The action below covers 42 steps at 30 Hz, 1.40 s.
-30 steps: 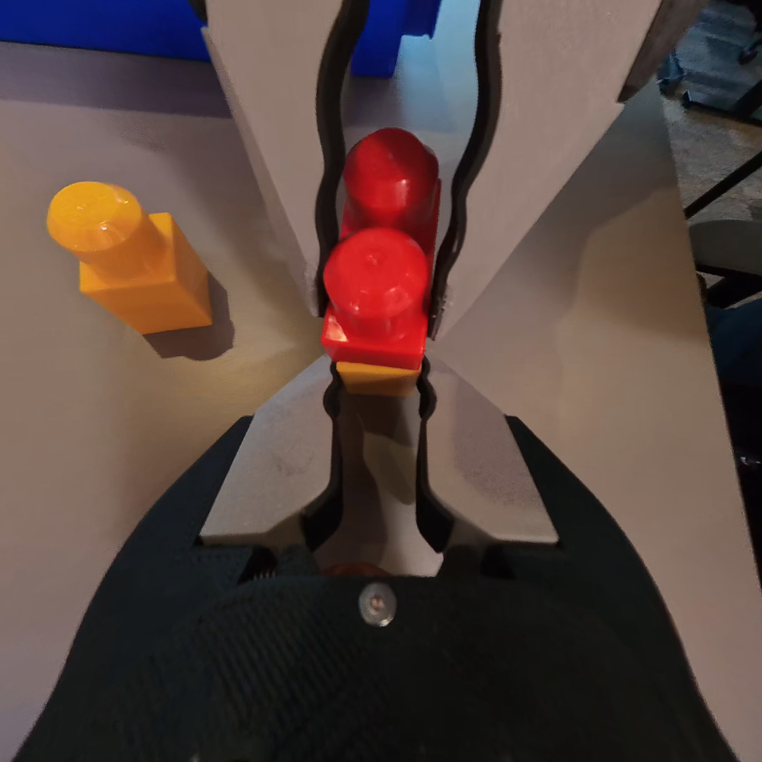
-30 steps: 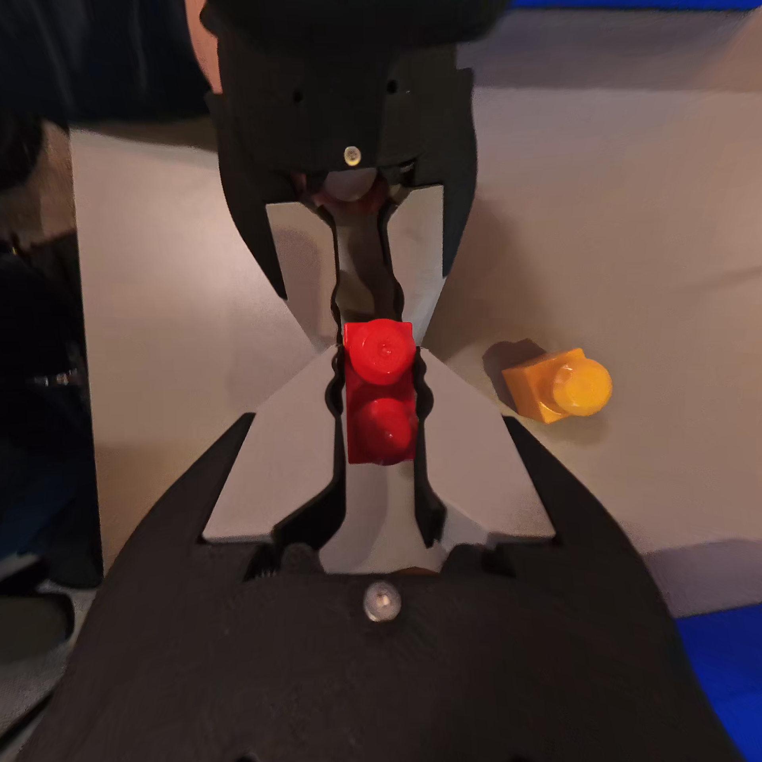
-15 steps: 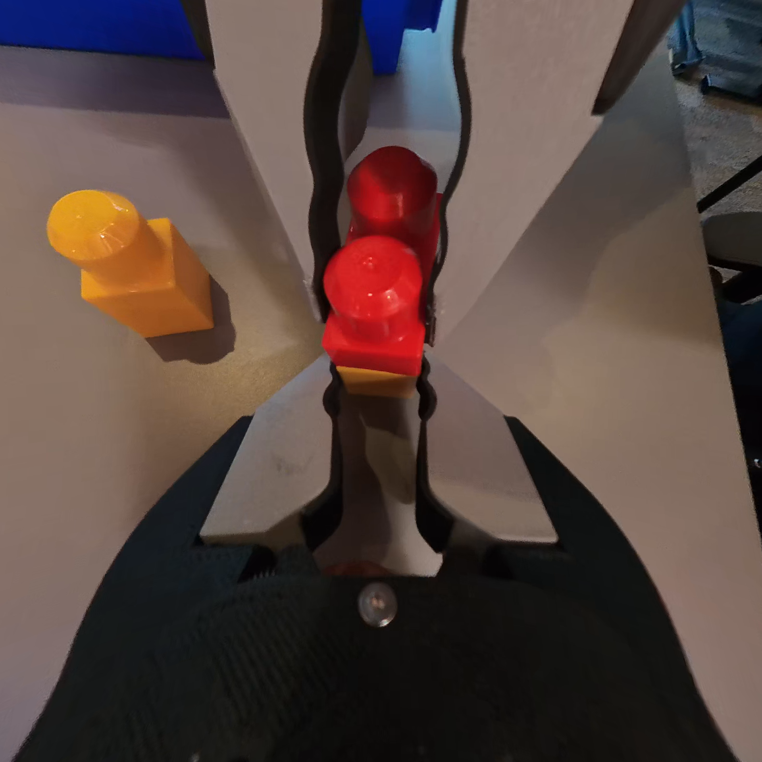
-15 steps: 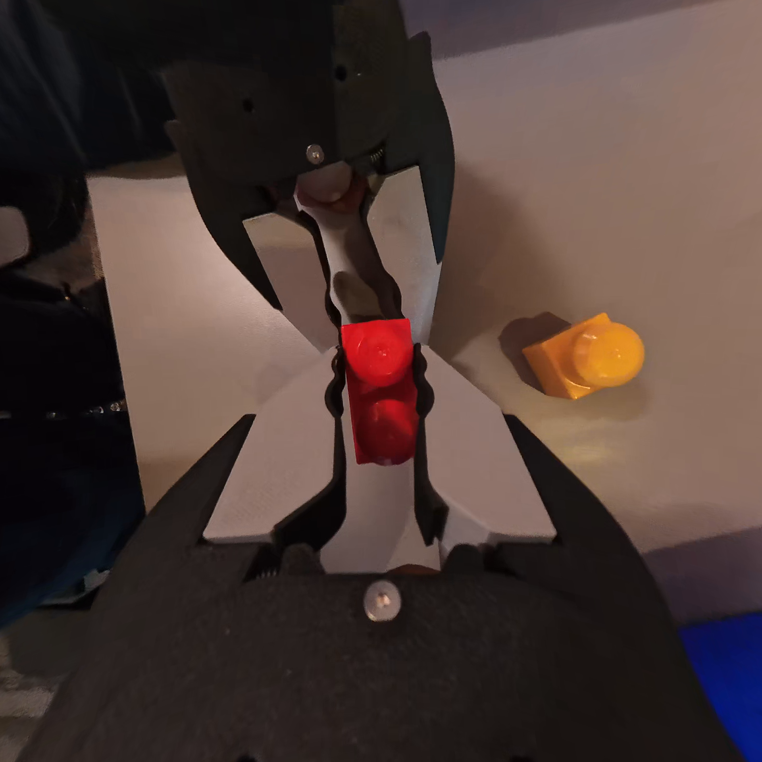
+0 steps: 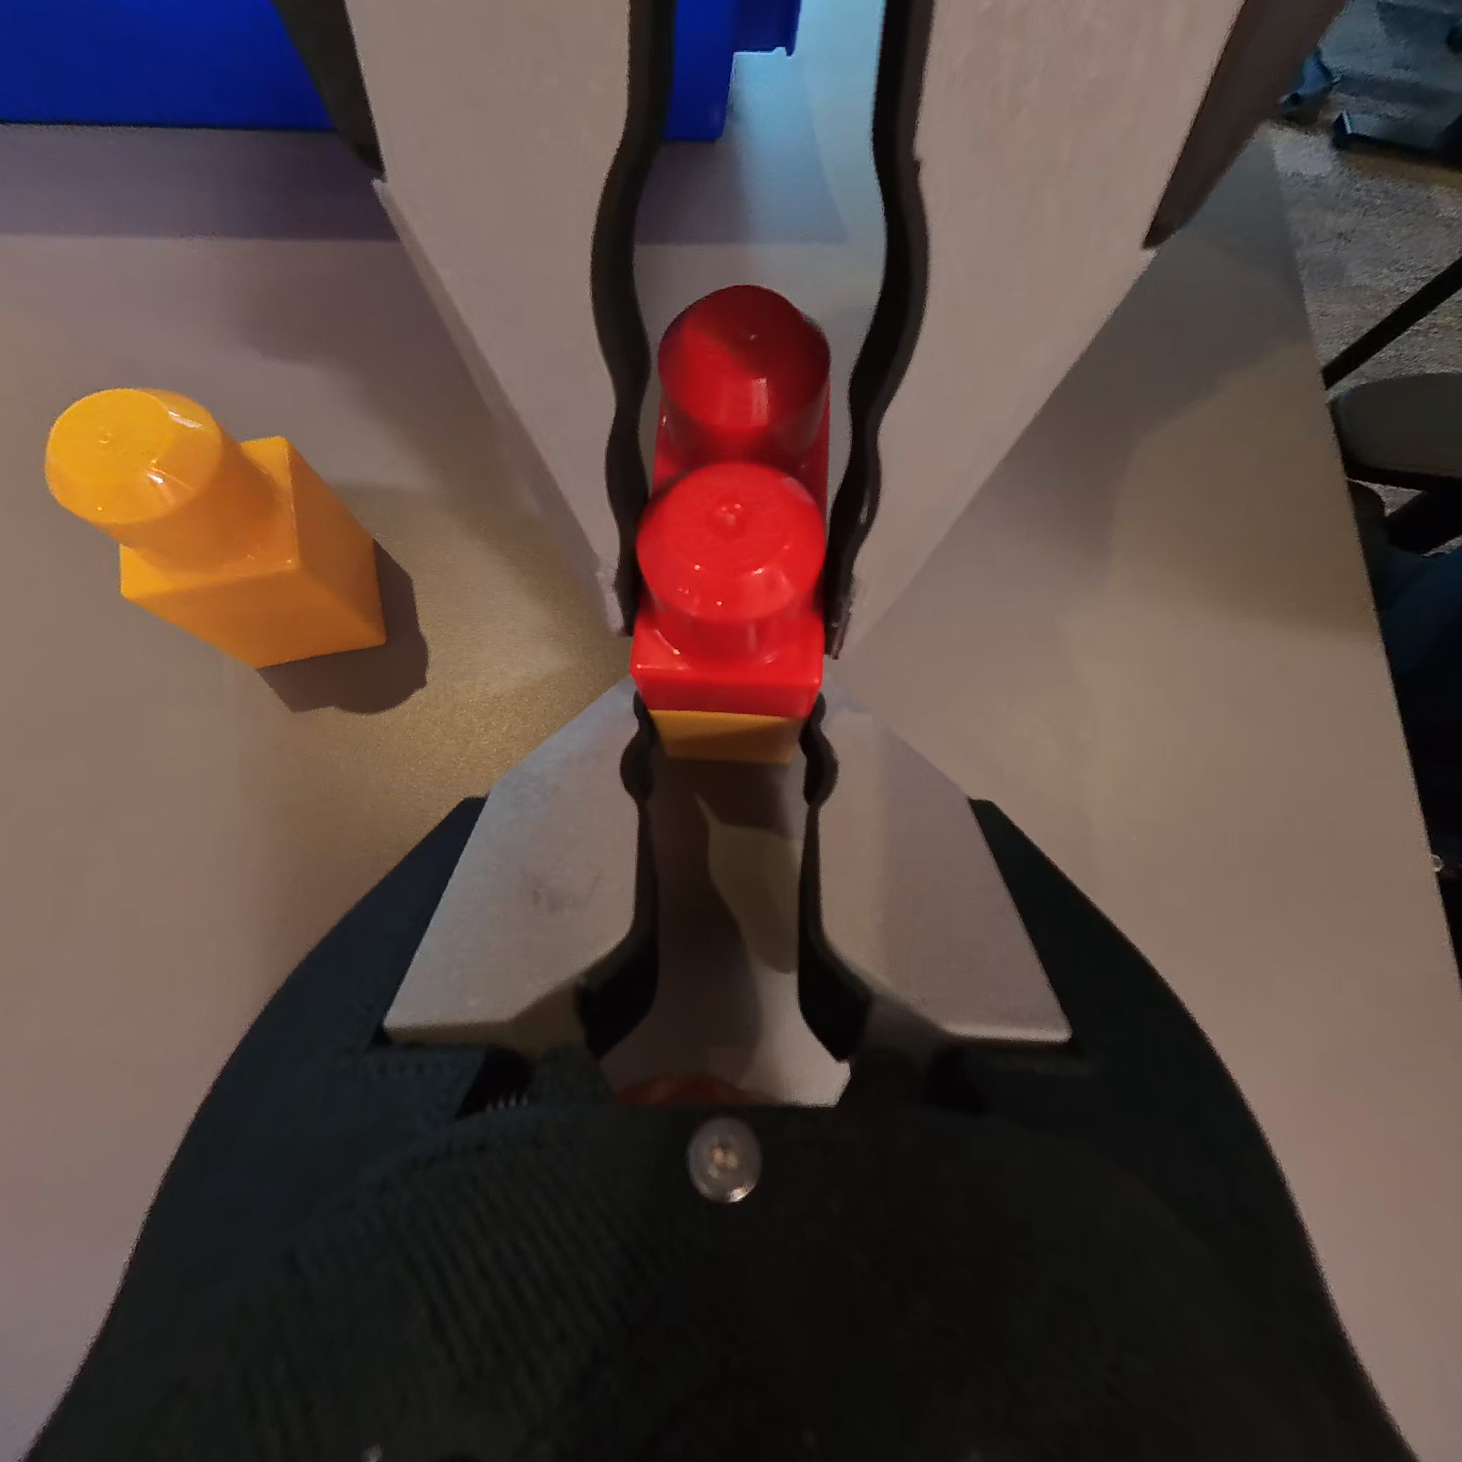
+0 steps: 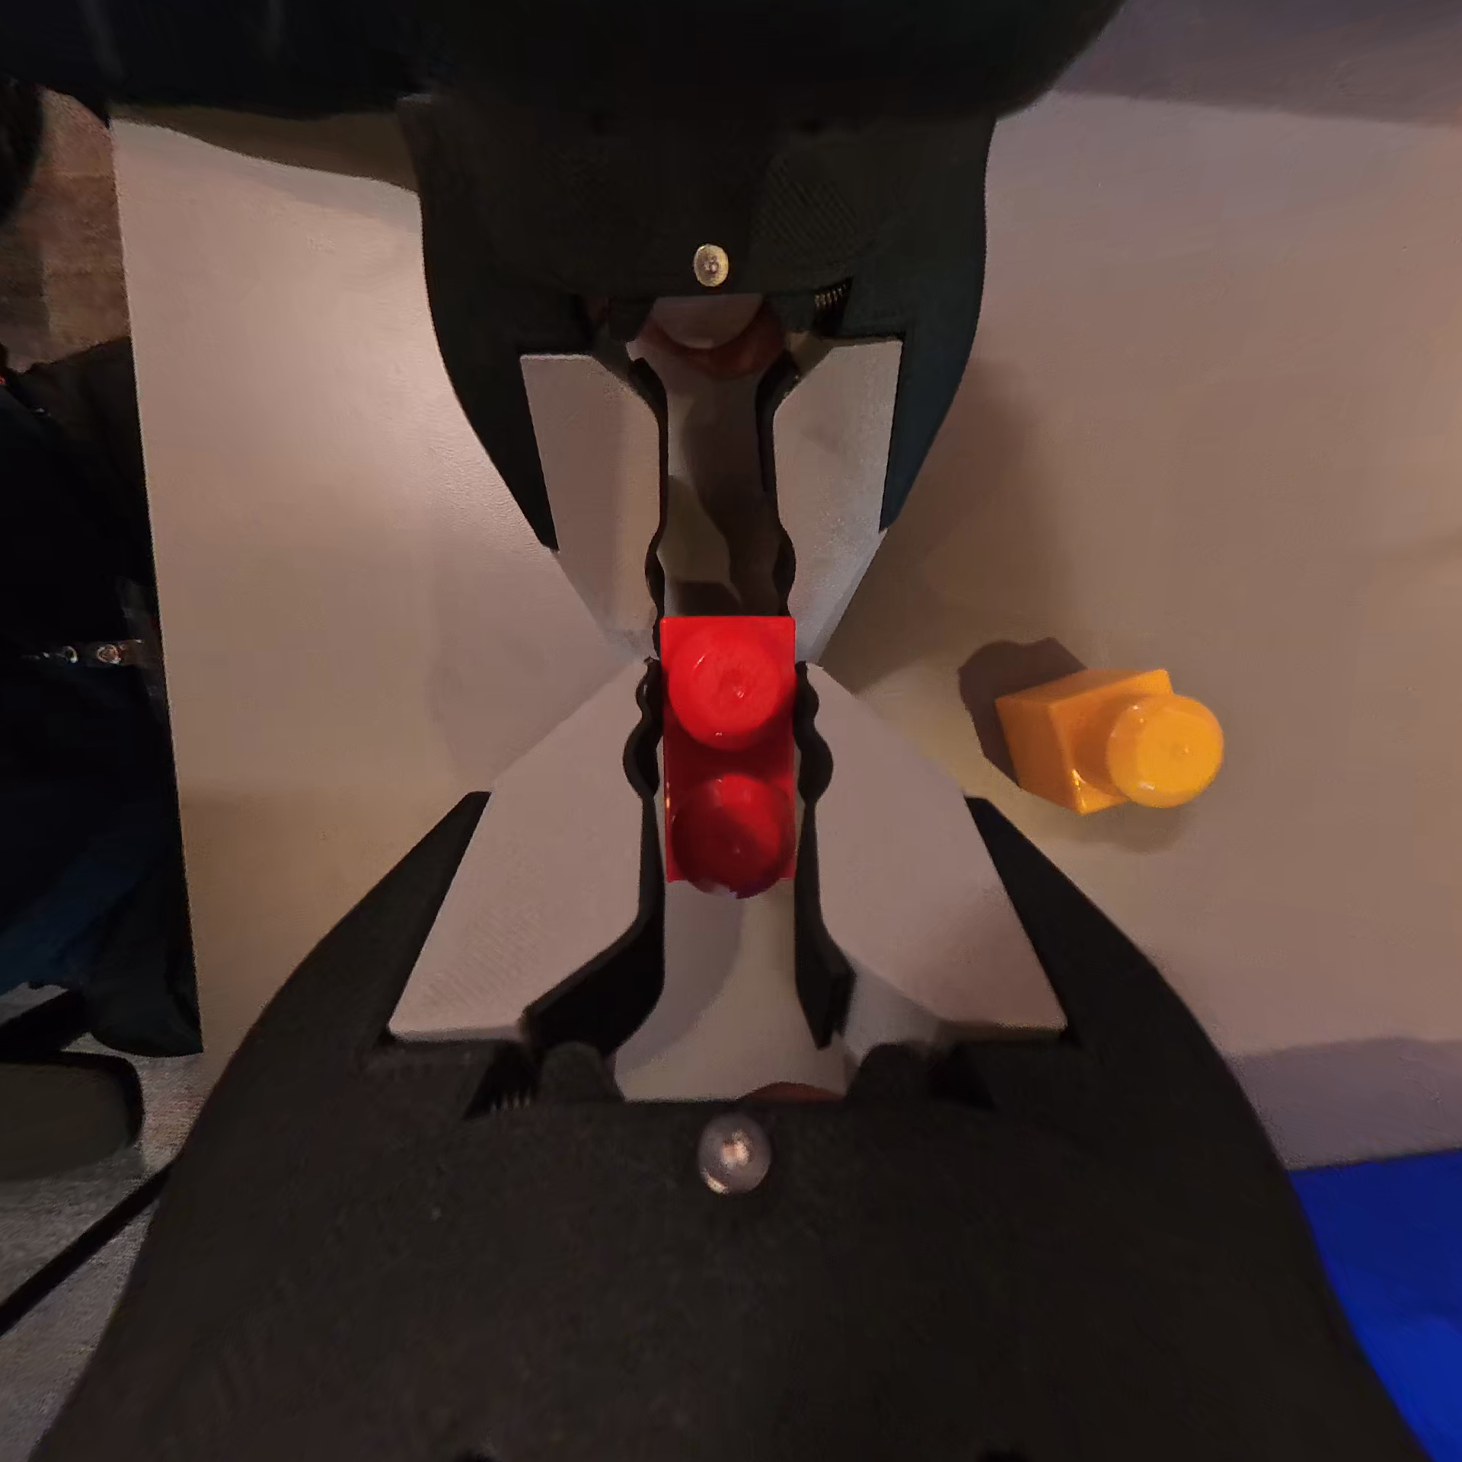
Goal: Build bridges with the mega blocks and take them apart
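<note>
The left gripper [image 5: 728,736] clenches an orange block [image 5: 726,734] that sits under one end of a red two-stud block [image 5: 732,554]; its black pads press the orange block's sides; the right gripper [image 6: 728,736] comes from the opposite side and grasps the red block [image 6: 728,751] itself, pads tight against both long faces; a second orange block [image 5: 237,538] stands alone on the grey table [image 5: 198,870], well apart to the left; a blue bin [image 5: 158,63] sits at the table's far edge.
</note>
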Each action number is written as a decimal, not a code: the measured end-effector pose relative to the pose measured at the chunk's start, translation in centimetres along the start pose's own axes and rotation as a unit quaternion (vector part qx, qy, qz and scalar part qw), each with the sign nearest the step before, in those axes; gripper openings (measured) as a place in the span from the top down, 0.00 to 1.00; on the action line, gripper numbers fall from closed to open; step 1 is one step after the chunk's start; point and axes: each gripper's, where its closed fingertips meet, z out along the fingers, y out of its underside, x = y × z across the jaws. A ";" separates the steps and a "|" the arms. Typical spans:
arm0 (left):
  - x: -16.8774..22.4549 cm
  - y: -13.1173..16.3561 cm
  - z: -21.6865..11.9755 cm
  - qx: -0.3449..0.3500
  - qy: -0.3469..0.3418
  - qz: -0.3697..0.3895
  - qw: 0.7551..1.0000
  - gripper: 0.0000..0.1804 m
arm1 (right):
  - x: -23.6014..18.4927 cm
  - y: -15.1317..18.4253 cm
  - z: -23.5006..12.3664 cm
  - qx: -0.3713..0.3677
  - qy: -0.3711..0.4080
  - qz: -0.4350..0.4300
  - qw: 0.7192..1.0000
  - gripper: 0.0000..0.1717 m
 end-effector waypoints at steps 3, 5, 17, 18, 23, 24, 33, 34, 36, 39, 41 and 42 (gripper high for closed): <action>0.0 0.0 0.0 -0.002 -0.002 0.001 1.000 0.81 | 0.0 0.0 0.0 -0.005 0.004 0.044 0.999 0.83; 0.0 0.0 0.0 -0.003 -0.002 0.003 1.000 0.81 | -0.1 0.0 0.1 -0.004 0.012 0.037 0.999 0.83; 0.1 0.1 0.0 -0.003 -0.009 0.026 1.000 0.81 | -0.4 0.1 0.2 -0.014 0.021 0.008 1.000 0.82; 0.1 0.1 0.0 -0.002 -0.009 0.026 1.000 0.81 | -0.4 0.1 0.3 -0.012 0.020 0.010 1.000 0.82; 0.2 -0.2 0.1 0.006 0.000 0.017 1.000 0.81 | -0.2 0.0 0.0 0.017 0.009 0.029 0.999 0.83; 0.1 -0.3 0.0 0.011 -0.004 0.014 1.000 0.81 | 0.0 -0.2 -0.2 0.031 0.016 0.027 0.999 0.82; -1.8 -1.3 -1.8 0.069 -0.019 -0.035 0.997 0.81 | 3.1 -2.7 -3.1 0.228 0.082 0.092 0.966 0.68; -2.0 -1.5 -2.2 0.082 -0.017 -0.044 0.995 0.81 | 3.4 -3.0 -3.7 0.254 0.092 0.097 0.958 0.67; -2.5 -1.8 -2.8 0.102 -0.018 -0.057 0.993 0.81 | 3.8 -3.5 -4.7 0.301 0.105 0.104 0.942 0.66; -2.3 -2.6 -3.6 0.132 -0.006 -0.058 0.990 0.81 | 3.6 -3.3 -4.7 0.311 0.101 0.106 0.939 0.64; -1.7 -3.2 -3.9 0.148 0.008 -0.053 0.988 0.81 | 3.7 -2.9 -4.5 0.313 0.103 0.105 0.938 0.65; -1.5 -3.4 -4.1 0.153 0.010 -0.048 0.987 0.81 | 3.2 -3.0 -4.3 0.318 0.081 0.103 0.939 0.66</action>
